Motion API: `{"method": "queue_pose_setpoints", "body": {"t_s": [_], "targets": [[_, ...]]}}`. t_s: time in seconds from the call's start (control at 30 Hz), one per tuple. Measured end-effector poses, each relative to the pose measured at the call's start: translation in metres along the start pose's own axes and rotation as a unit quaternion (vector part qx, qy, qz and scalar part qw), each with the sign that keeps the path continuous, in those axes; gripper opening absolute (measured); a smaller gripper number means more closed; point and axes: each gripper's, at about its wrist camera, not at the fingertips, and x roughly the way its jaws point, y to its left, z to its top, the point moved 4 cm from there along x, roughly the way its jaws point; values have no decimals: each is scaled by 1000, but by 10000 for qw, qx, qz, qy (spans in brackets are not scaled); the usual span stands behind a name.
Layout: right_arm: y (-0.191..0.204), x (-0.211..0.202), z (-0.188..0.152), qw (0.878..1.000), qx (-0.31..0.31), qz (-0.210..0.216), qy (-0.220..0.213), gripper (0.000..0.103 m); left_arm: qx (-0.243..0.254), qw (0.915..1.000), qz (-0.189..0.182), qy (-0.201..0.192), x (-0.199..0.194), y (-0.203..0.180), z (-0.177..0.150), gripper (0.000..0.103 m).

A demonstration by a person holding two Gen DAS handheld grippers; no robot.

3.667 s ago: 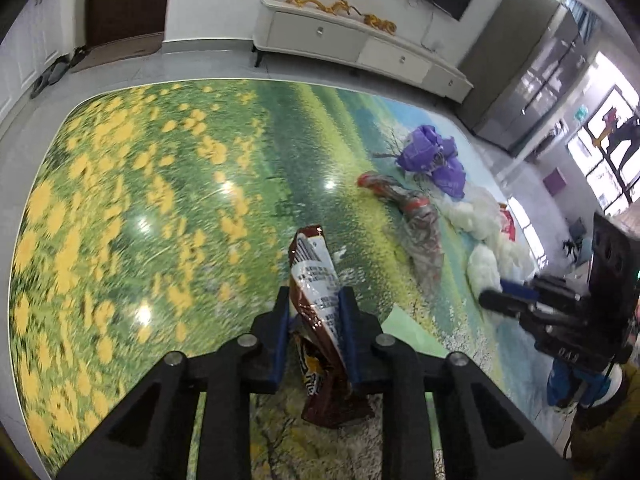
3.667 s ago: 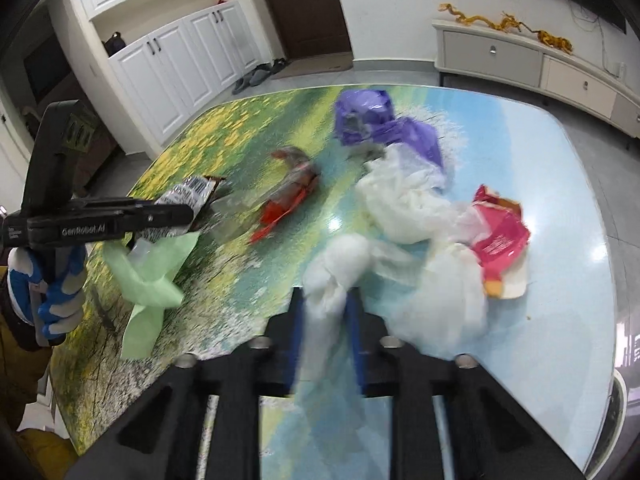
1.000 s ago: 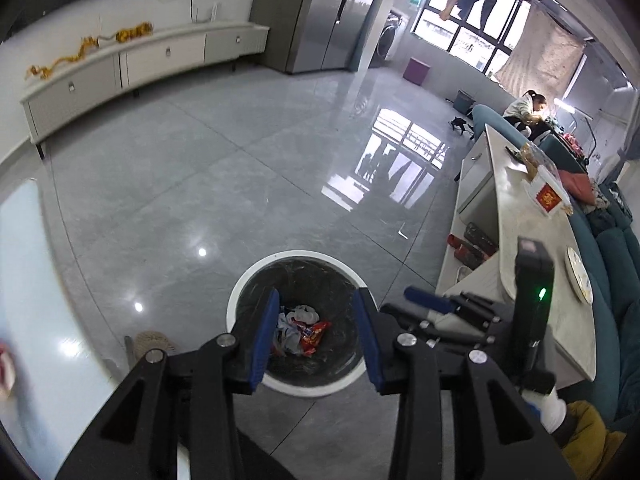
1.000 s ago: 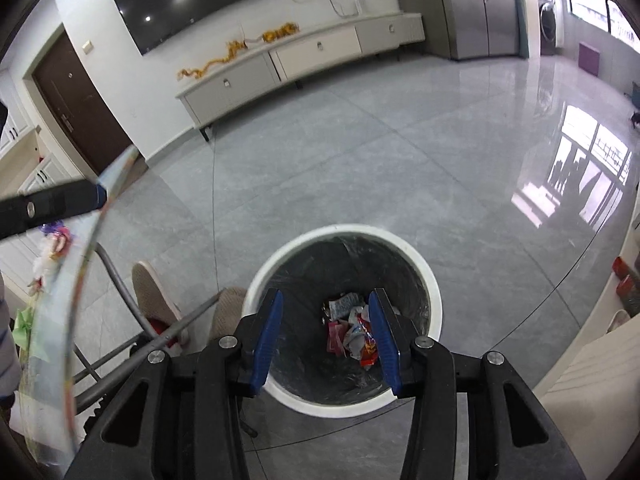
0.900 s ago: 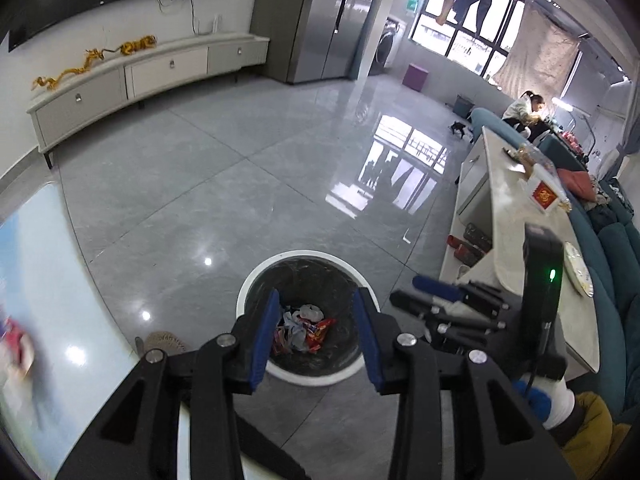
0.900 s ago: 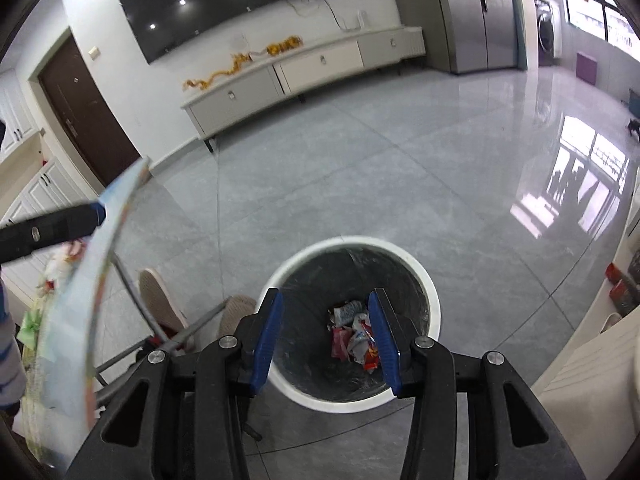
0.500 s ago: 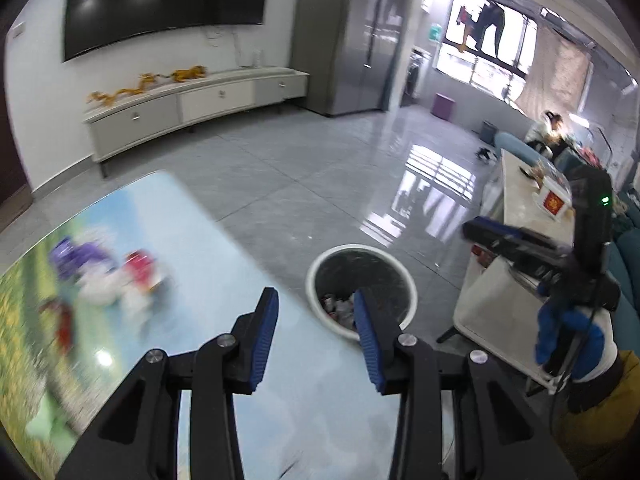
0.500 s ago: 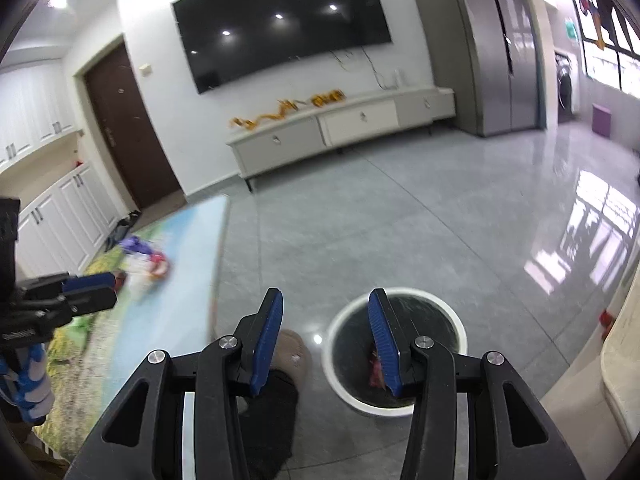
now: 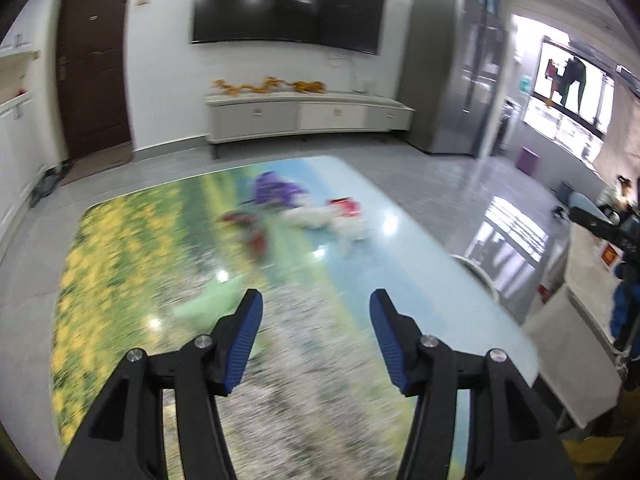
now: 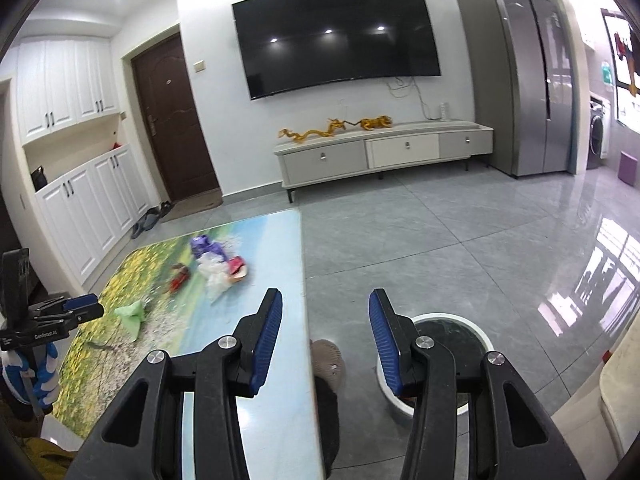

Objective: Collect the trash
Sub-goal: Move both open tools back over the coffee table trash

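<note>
Tabletop trash (image 9: 320,216) beyond left tongs (image 9: 316,336)

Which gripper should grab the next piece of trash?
Probably the left gripper: open, empty and above the table, facing the green scrap. The right gripper points past the table edge, toward the bin.

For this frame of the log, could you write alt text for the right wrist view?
The open, empty right hand-held gripper with blue-padded fingers points across a grey tiled living room, between a flower-print table on its left and a white-rimmed round bin on the floor. Purple, white, red and green litter lies on the table.
</note>
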Motion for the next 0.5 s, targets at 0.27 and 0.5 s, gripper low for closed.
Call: {"method": "queue_pose_setpoints", "body": {"t_s": [0.27, 0.5], "targets": [[17, 14, -2, 9997, -122, 98, 191, 45, -167, 9989, 384, 214, 17, 44, -12, 54], [25, 50, -1, 9984, -187, 136, 524, 45, 143, 9968, 632, 474, 71, 55, -6, 54]]}}
